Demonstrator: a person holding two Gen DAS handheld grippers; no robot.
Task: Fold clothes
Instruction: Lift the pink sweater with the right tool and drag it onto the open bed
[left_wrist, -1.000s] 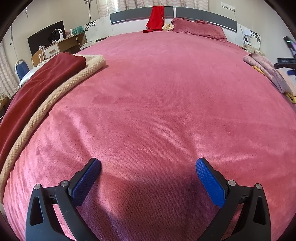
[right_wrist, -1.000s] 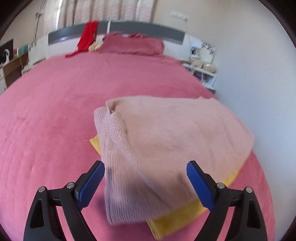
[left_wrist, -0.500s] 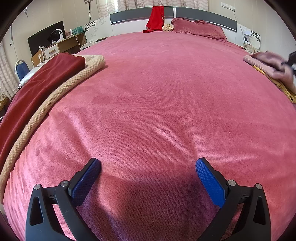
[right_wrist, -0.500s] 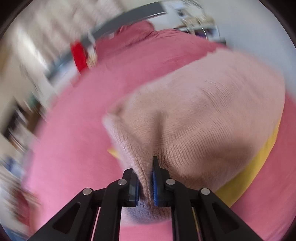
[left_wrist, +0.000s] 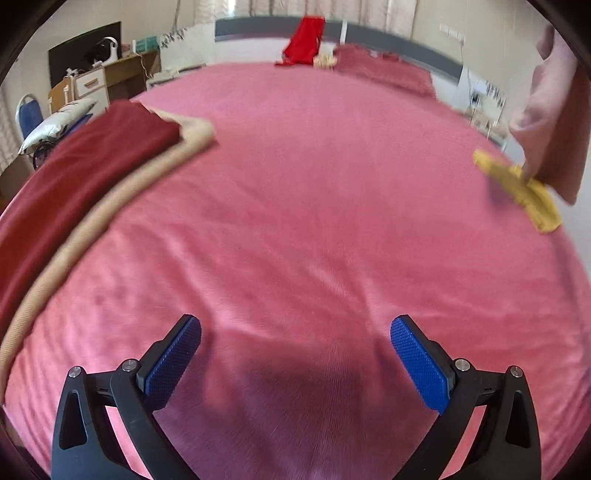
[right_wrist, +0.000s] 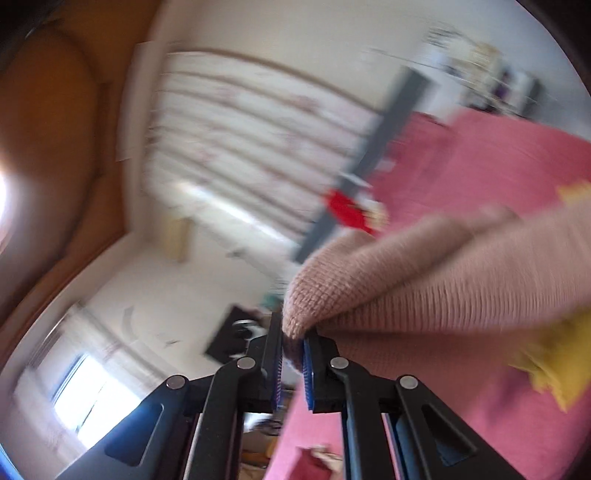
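1. Pink knit sweater (right_wrist: 424, 291): ribbed, dusty pink, bunched into a fold at one corner; the picture is blurred.
2. Right gripper (right_wrist: 292, 354): jaws clamped tight on that folded corner, the rest of the knit trailing off to the right above the bed (right_wrist: 480, 155).
3. In the left wrist view the sweater (left_wrist: 543, 107) hangs at the far right edge, over a yellow garment (left_wrist: 524, 188) lying near the bed's right side.
4. Left gripper (left_wrist: 295, 354): jaws spread wide, nothing between them, only bare pink bedspread (left_wrist: 314, 221) below.
5. Dark red cloth (left_wrist: 74, 173) on a beige one (left_wrist: 122, 199) lies along the left edge; the middle of the bed is open.
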